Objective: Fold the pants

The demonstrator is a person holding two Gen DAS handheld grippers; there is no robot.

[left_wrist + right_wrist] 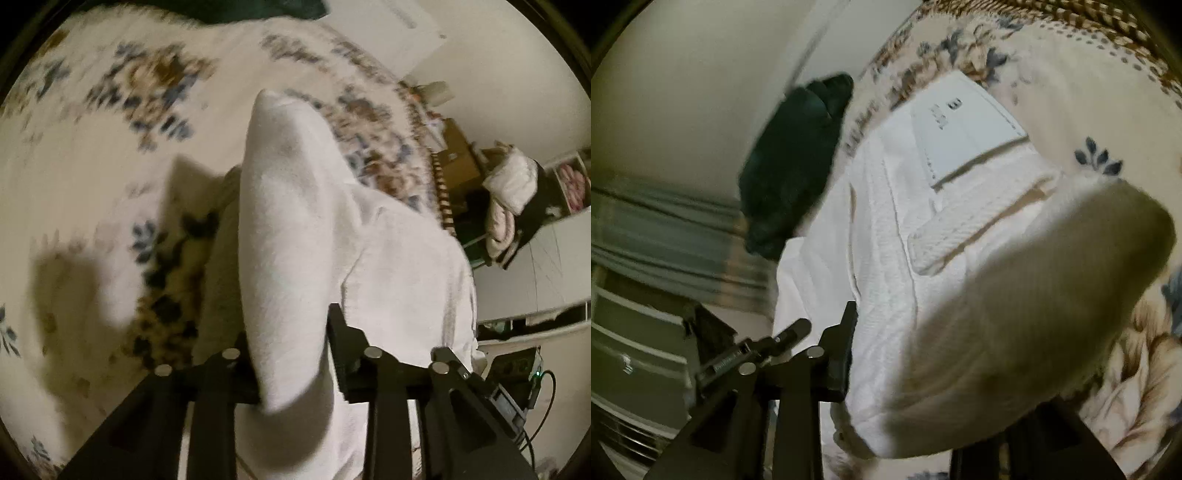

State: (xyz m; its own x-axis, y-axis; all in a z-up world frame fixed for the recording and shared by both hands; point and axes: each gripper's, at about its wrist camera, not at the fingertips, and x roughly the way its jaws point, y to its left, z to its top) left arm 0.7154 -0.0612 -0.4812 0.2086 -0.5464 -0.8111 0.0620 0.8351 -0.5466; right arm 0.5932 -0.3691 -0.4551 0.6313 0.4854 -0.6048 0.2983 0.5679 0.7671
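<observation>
The white pants rise in a lifted fold between the fingers of my left gripper, which is shut on the cloth above the floral bedspread. In the right wrist view the white pants lie on the bedspread with the waistband, a label patch and a pocket flap showing. My right gripper is shut on a bunched fold of the pants that covers its right finger; only the left finger shows.
A dark green garment lies at the bed's edge beside the pants. Boxes and piled bedding stand beyond the bed on the right. A white wall and drawers are on the left.
</observation>
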